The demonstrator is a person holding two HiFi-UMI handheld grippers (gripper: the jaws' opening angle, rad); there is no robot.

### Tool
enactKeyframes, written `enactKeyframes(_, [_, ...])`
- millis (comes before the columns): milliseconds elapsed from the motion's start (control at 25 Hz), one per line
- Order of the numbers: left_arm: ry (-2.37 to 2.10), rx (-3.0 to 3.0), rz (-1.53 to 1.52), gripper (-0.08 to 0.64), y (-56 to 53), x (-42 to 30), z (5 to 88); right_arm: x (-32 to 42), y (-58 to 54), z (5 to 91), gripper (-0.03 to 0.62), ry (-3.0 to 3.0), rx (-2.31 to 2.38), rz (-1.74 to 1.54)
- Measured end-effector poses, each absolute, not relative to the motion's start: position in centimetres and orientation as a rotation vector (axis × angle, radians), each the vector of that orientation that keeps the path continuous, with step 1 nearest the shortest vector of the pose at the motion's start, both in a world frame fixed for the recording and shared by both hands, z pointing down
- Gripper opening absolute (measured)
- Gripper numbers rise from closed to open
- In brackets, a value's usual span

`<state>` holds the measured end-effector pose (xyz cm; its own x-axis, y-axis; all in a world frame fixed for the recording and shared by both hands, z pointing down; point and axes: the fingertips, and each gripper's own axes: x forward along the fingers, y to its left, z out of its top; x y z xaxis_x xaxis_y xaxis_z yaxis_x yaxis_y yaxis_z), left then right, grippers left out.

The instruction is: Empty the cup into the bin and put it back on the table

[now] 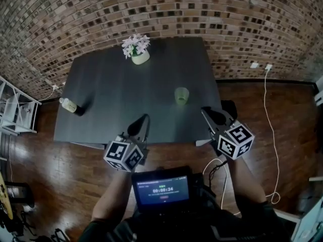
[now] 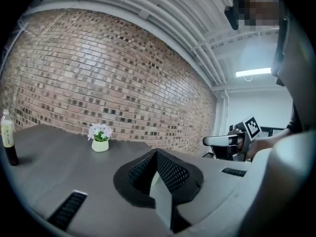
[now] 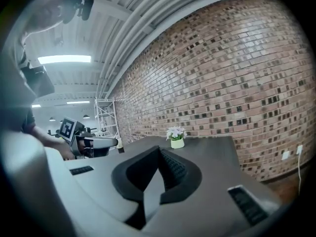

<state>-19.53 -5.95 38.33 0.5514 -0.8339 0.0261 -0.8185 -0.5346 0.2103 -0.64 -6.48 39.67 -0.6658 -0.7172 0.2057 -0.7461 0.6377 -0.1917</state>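
A translucent green cup stands upright on the dark table, right of the middle. Neither gripper touches it. My left gripper hovers over the table's near edge, left of the cup and nearer to me, with its jaws shut on nothing. At the near right corner my right gripper is also shut and empty, just right of the cup. The left gripper view shows closed black pads that hide the cup. In the right gripper view the pads meet too.
A white pot of flowers stands at the table's far edge and a dark bottle near its left edge. White shelving is on the left, and a white cable runs over the wood floor on the right. A brick wall lies behind.
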Motion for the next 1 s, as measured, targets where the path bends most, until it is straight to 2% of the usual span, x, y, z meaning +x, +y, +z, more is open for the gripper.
enactKeyframes(360, [-1.272, 2.633, -0.141, -0.009, -6.1, -22.4, 38.0, -3.2, -5.9, 38.6, 0.0, -2.676, 1.335, 0.37])
enactKeyframes(1000, [-1.203, 2.675, -0.158, -0.009, -6.9, -19.9, 37.5, -2.3, -6.0, 38.2, 0.0, -2.642, 1.381, 0.357])
